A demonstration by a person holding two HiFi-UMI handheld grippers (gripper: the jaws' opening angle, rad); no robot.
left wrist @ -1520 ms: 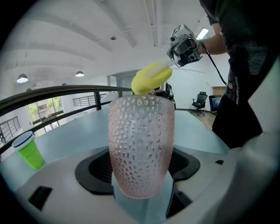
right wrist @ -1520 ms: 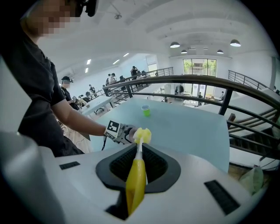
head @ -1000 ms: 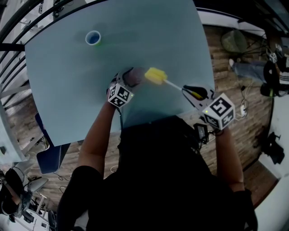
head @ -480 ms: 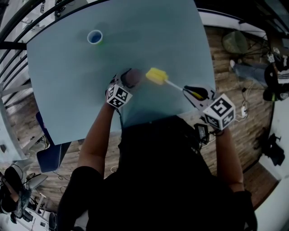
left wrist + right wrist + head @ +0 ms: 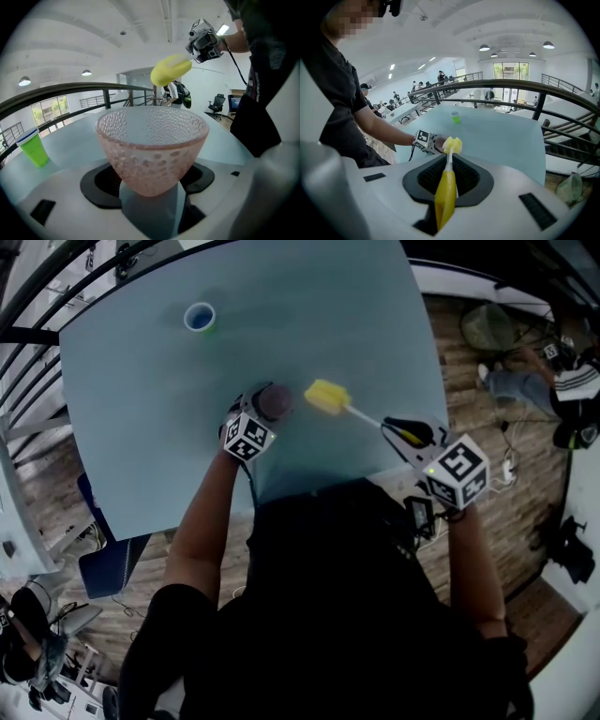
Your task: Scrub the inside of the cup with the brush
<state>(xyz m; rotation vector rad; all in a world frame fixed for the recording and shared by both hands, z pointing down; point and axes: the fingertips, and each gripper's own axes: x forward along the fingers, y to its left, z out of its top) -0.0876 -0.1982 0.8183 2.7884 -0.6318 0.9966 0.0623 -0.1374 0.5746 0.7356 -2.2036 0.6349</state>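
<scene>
From the head view, the left tool (image 5: 263, 415) holds the pink cup (image 5: 275, 401) over the middle of the blue counter (image 5: 141, 381). The right tool (image 5: 405, 432) holds the brush (image 5: 361, 416) by its yellow handle at the near right edge. The brush's yellow head (image 5: 325, 397) is just to the right of the cup and not in it yet. A green cup (image 5: 199, 318) stands far away on the left, out of the way. In the left gripper view, the tool is squeezed onto the narrow bottom of the bumpy cup (image 5: 152, 150), and the wide top sticks out free. The yellow head (image 5: 171, 71) floats above and past the rim, a bit to the right. I think this is where it could go wrong: the cup is held only at its small end, so a hard push on the rim could tip it or make it slip out. If the head misses the opening and bumps the edge, it could do the same. In the right gripper view, the tool is clamped on the fat handle (image 5: 445, 194), and the thin white stick runs out to the head. That stick looks bendy, so pushing too hard could make the head flop sideways and not scrub well.
</scene>
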